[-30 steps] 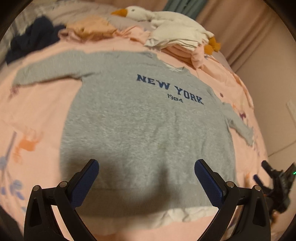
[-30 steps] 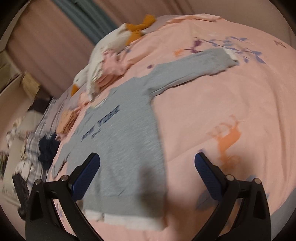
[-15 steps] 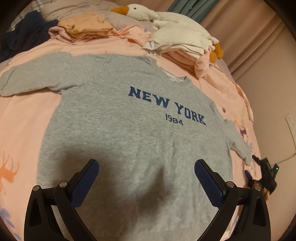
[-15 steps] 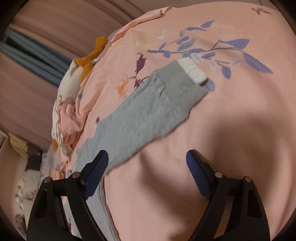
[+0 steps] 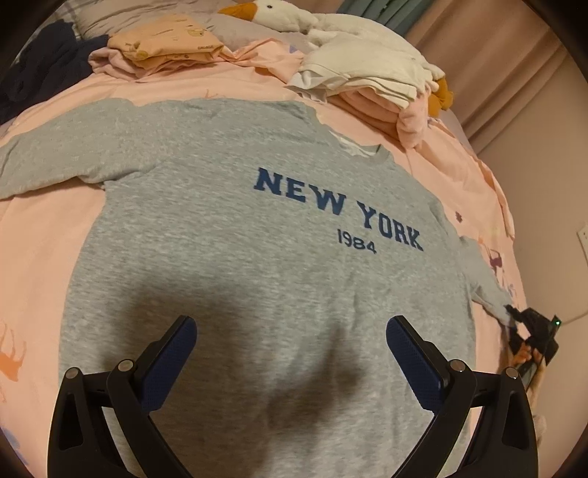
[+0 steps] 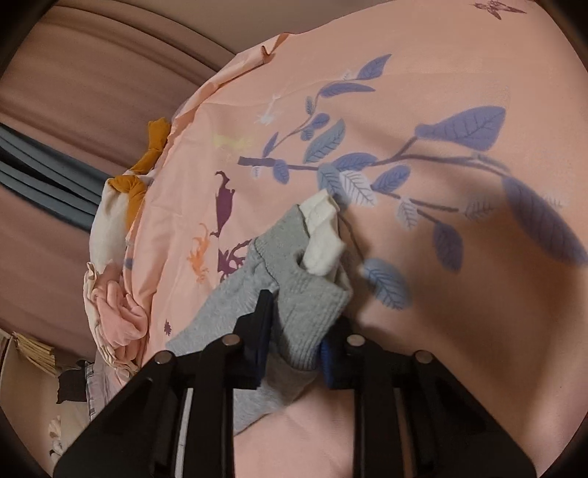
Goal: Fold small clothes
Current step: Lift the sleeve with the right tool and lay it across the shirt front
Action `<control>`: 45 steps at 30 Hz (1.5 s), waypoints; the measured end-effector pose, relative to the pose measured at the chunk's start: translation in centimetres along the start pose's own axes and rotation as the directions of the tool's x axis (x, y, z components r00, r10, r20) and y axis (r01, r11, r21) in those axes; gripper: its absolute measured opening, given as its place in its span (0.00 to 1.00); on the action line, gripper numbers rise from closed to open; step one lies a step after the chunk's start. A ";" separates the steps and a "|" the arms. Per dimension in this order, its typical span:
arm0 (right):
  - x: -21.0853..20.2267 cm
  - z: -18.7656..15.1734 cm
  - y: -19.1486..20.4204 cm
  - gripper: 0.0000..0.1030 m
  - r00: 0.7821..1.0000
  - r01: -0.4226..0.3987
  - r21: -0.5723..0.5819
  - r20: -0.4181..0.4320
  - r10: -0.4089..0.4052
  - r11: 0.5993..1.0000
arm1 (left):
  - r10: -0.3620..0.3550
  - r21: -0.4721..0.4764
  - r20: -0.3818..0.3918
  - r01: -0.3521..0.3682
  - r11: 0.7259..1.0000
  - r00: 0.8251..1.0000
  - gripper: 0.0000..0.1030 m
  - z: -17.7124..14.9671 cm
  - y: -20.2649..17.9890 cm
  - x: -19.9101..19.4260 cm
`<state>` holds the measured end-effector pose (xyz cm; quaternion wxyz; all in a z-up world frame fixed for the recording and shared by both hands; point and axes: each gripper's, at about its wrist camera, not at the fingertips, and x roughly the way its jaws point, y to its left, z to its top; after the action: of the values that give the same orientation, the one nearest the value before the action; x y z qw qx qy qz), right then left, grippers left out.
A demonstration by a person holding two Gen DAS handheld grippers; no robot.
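The right gripper [image 6: 294,343] is clamped on the cuff of the grey sweatshirt's [image 5: 257,257] sleeve [image 6: 294,286], lifted off the pink bedsheet [image 6: 441,257]. The left gripper [image 5: 292,349] hangs with jaws wide apart above the sweatshirt's body, spread flat on the bed. Its left sleeve end is cut off; folded clothes [image 5: 165,40] and a plush goose [image 5: 294,18] lie far.

We lose the hem of the grey sweatshirt [image 5: 228,264] below the left view's near edge, behind the left gripper [image 5: 291,332]. Its left sleeve runs off the left edge, cuff unseen. In the right view the right gripper [image 6: 292,343] covers part of the sleeve cuff [image 6: 305,305], and we cannot read the small dark object [image 6: 71,386] at far left.
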<state>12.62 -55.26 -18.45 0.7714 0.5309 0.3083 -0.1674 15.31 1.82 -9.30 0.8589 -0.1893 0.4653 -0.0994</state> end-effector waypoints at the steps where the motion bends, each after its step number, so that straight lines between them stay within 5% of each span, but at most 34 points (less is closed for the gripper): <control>1: -0.3 0.1 0.4 0.15 1.000 0.008 -0.021 0.009 -0.008 1.000 | 0.005 -0.002 0.005 -0.005 1.000 1.000 0.99 0.1 0.3 -0.2; 5: -2.4 0.1 5.0 0.15 0.998 0.038 -0.207 0.064 -0.025 0.978 | 0.023 -0.026 0.029 -0.023 0.999 0.999 0.99 0.2 1.7 -1.2; 8: -3.7 -0.8 10.3 0.14 0.994 0.075 -0.381 0.098 -0.040 0.922 | 0.029 -0.055 0.046 -0.027 0.998 0.998 0.99 0.1 2.9 -2.0; 12: -4.8 -4.1 18.4 0.14 0.986 0.137 -0.605 0.158 -0.051 0.784 | 0.040 -0.089 0.065 -0.034 0.995 0.997 0.99 -0.1 4.9 -3.5; 19: -4.1 -11.8 27.7 0.14 0.991 0.101 -0.788 0.134 0.009 0.607 | 0.067 -0.139 0.077 -0.056 0.989 0.995 0.99 -0.7 8.5 -5.8; 25: 1.0 -23.1 31.4 0.14 0.991 0.132 -0.942 0.117 -0.066 0.310 | 0.087 -0.200 0.048 -0.076 0.977 0.995 0.99 -1.4 11.6 -6.1; 31: 7.3 -34.2 29.8 0.16 0.977 0.107 -0.994 0.109 -0.181 -0.019 | 0.100 -0.244 0.021 -0.092 0.965 0.995 0.99 -1.7 13.7 -5.9; 32: 8.0 -35.4 29.5 0.20 0.972 0.096 -0.994 0.106 -0.210 -0.056 | 0.102 -0.246 0.018 -0.094 0.965 0.995 0.99 -1.7 13.9 -5.8; 34: 8.8 -36.8 28.4 0.43 0.965 0.056 -0.992 0.082 -0.249 -0.109 | 0.109 -0.247 0.014 -0.102 0.964 0.994 0.99 -1.6 14.2 -5.7; 35: 8.7 -37.1 27.9 0.45 0.965 0.049 -0.990 0.081 -0.250 -0.130 | 0.109 -0.249 0.014 -0.102 0.963 0.994 0.99 -1.6 14.4 -5.7; 37: 7.8 -36.8 27.7 0.48 0.970 0.034 -0.991 0.064 -0.234 -0.131 | 0.095 -0.264 0.017 -0.088 0.961 0.995 0.99 -1.5 14.8 -5.6; 39: 6.2 -35.1 27.8 0.54 0.975 -0.069 -0.997 -0.060 -0.214 -0.036 | 0.072 -0.276 0.026 -0.062 0.959 0.997 0.99 -1.3 15.3 -5.8; 42: 3.6 -31.0 27.5 0.57 0.971 -0.179 -0.971 -0.200 -0.129 0.160 | 0.015 -0.306 0.049 0.001 0.952 0.999 0.99 -0.5 16.2 -6.1; 45: 3.4 -25.8 25.8 0.55 0.962 -0.220 -0.878 -0.268 -0.056 0.425 | -0.005 -0.350 0.097 0.038 0.936 0.995 0.99 0.6 17.7 -6.9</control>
<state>22.62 -21.43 -8.50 0.8952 0.0676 0.4204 0.1314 11.93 20.42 -11.17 0.8312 -0.3494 0.4323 -0.0150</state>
